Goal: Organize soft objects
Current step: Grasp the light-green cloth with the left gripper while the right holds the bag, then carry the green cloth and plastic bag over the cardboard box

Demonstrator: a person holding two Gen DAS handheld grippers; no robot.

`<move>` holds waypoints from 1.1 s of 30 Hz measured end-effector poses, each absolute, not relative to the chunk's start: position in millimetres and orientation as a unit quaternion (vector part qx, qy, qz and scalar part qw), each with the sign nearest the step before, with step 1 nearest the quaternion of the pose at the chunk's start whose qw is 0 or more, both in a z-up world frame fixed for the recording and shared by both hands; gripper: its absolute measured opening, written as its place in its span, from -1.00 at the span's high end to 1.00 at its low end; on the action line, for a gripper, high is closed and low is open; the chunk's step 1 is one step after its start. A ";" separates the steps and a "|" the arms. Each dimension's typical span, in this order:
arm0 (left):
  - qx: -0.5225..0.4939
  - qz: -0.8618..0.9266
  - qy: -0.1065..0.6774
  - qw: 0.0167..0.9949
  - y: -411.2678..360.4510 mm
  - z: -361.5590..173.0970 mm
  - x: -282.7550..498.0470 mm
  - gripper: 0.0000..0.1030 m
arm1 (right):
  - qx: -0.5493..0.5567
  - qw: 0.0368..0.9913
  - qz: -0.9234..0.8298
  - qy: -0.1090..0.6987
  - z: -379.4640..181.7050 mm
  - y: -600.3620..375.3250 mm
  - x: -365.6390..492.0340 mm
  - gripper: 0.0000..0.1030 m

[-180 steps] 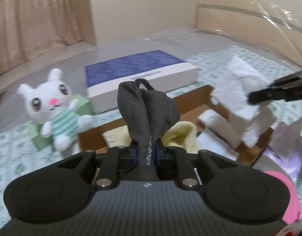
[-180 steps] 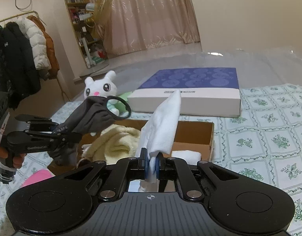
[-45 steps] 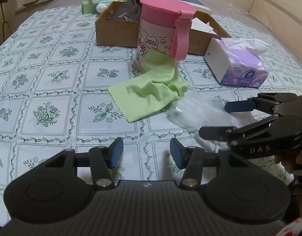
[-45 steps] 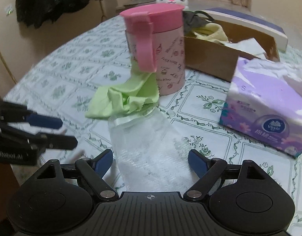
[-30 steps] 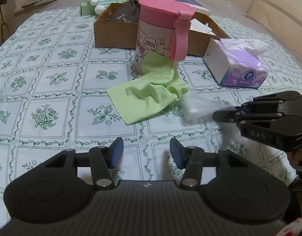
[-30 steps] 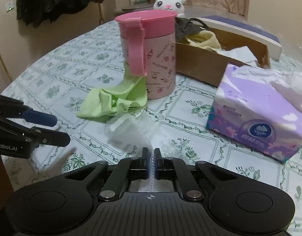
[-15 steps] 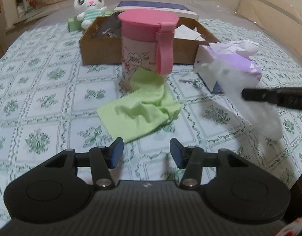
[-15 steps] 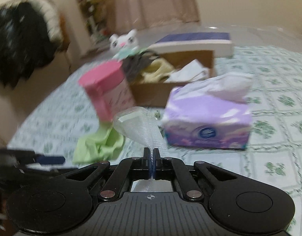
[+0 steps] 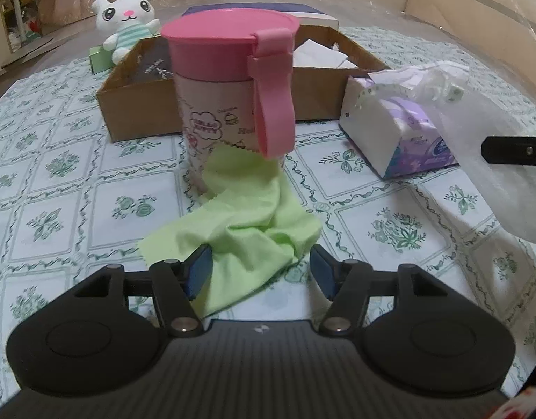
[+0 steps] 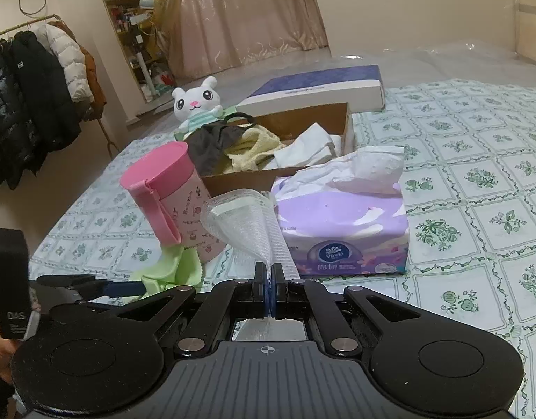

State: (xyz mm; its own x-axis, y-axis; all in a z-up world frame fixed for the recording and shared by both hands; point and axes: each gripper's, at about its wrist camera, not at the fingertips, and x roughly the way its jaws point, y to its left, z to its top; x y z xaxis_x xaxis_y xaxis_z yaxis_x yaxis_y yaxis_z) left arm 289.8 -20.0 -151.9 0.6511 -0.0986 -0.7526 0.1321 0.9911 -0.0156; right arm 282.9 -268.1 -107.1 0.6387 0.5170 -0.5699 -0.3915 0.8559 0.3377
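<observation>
Left fingers (image 9: pixel 261 267) opening astride green cloth's (image 9: pixel 240 223) edge — right fingers (image 10: pixel 269 281) pinch mesh bag (image 10: pixel 247 223).

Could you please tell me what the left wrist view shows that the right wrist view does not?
Left only: the green cloth spread between the opening left tongs, which press nothing.

Right only: a coat rack, bookshelf, and the right tongs shut on the mesh bag.

Both: cup, tissue box, cardboard box, plush.
</observation>
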 end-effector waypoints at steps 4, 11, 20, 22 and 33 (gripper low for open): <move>0.030 -0.057 0.412 0.909 -23.4 -157.6 295.9 0.07 | 0.091 0.899 0.254 0.346 -109.3 -267.7 284.0 0.97; 0.027 -0.060 0.413 0.908 -21.6 -158.3 298.5 0.85 | 0.095 0.896 0.258 0.349 -111.4 -269.4 284.0 0.97; 0.007 -0.088 0.394 0.915 -36.6 -127.3 275.3 0.87 | 0.112 0.894 0.266 0.343 -101.6 -278.6 280.4 0.97; -0.003 -0.097 0.383 0.919 -41.9 -114.9 271.3 0.87 | 0.119 0.895 0.269 0.336 -95.4 -282.2 281.1 0.97; -0.040 -0.107 0.308 0.944 -64.1 -38.1 296.4 0.87 | 0.143 0.896 0.300 0.294 -53.1 -295.3 322.4 0.97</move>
State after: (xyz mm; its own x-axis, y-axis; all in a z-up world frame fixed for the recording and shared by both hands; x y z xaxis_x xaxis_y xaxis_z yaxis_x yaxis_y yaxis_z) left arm 296.4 -64.1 -38.0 0.7871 -0.2269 -0.5736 0.1781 0.9739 -0.1409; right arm 322.4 -295.3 -53.1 0.6480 0.6210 -0.4410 -0.4533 0.7797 0.4320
